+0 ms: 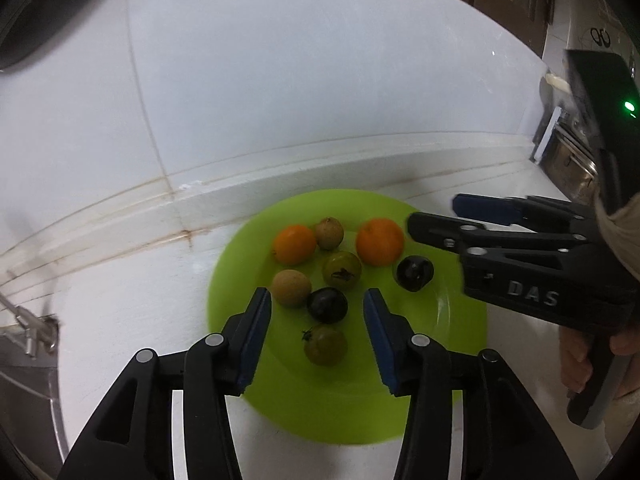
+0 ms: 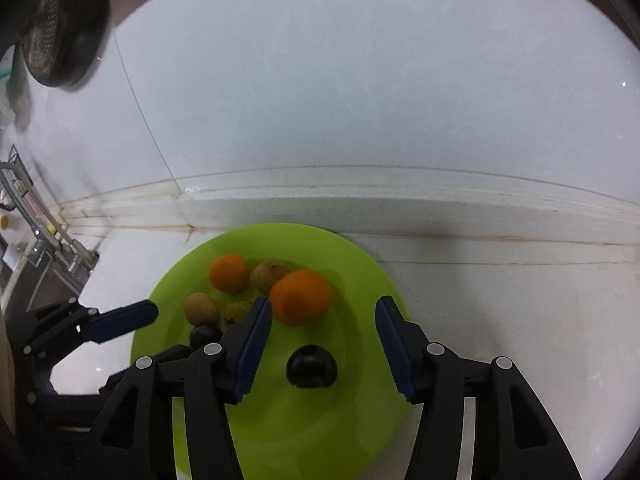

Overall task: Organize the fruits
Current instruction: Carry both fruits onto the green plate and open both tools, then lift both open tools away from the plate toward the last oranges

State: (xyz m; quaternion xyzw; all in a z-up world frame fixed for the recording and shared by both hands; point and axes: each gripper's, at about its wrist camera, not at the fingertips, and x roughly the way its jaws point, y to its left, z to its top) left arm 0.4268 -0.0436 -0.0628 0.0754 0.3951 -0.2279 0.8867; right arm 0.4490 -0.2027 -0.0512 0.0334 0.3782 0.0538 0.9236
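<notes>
A lime-green plate (image 1: 432, 384) on the white counter holds several small fruits: two oranges (image 1: 294, 243) (image 1: 379, 241), two brown ones (image 1: 291, 287), two green ones (image 1: 325, 345) and two dark plums (image 1: 327, 304) (image 1: 415, 273). My left gripper (image 1: 318, 300) is open and empty above the plate's near side, with a plum and a green fruit between its fingers. My right gripper (image 2: 324, 308) is open and empty over the plate (image 2: 360, 280), near an orange (image 2: 300, 298) and a plum (image 2: 311, 366). It also shows in the left wrist view (image 1: 434, 213).
A white tiled wall and a raised ledge (image 2: 400, 200) run behind the plate. A steel sink with a tap (image 2: 44, 248) lies to the left. A metal rack (image 1: 572, 152) stands at the far right.
</notes>
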